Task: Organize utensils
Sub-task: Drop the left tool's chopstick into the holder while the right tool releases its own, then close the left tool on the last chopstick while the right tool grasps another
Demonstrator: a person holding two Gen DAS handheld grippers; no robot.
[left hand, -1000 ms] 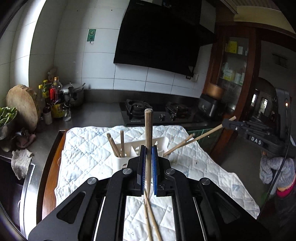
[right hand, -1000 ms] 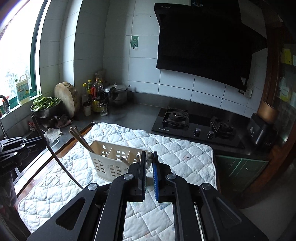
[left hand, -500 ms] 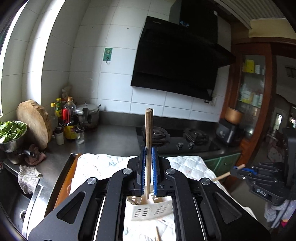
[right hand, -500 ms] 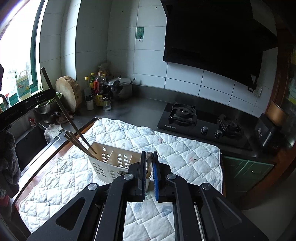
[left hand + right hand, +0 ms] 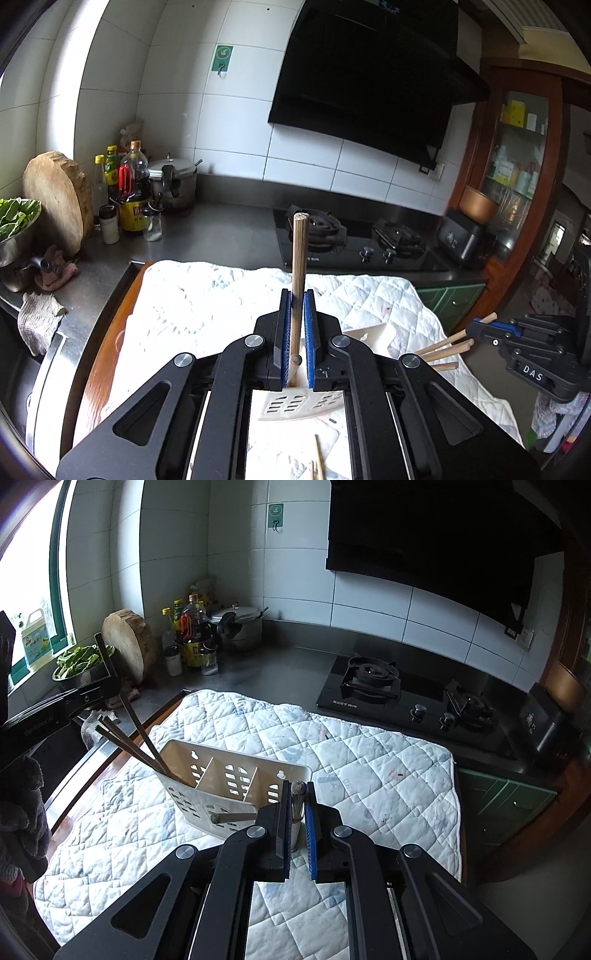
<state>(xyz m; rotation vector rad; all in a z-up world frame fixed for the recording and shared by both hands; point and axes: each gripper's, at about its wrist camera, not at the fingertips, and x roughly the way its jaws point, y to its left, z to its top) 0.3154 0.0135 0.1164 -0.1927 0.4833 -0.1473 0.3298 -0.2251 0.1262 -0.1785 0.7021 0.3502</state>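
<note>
Chopsticks are being sorted into the utensil caddy [image 5: 236,782], and the left gripper [image 5: 297,332] is clamping one chopstick [image 5: 298,273] between its blue pads, the stick's long axis standing nearly upright and its lower end hanging right above the caddy's left-end compartment, just below and ahead of that gripper. So the left gripper is the nearer one, and the coming move looks to me like a straight lowering and release into that compartment, where three chopsticks [image 5: 129,738] are already leaning outward. The right gripper [image 5: 297,812] is holding a second chopstick [image 5: 296,812] end-on between its pads, just outside the caddy's right end; I judge it clamped. The caddy's middle compartments are showing nothing inside. Farther out, the quilted cloth [image 5: 369,775] is covering the counter [image 5: 280,664]; loose chopsticks [image 5: 317,458] are lying beneath the left gripper.
</note>
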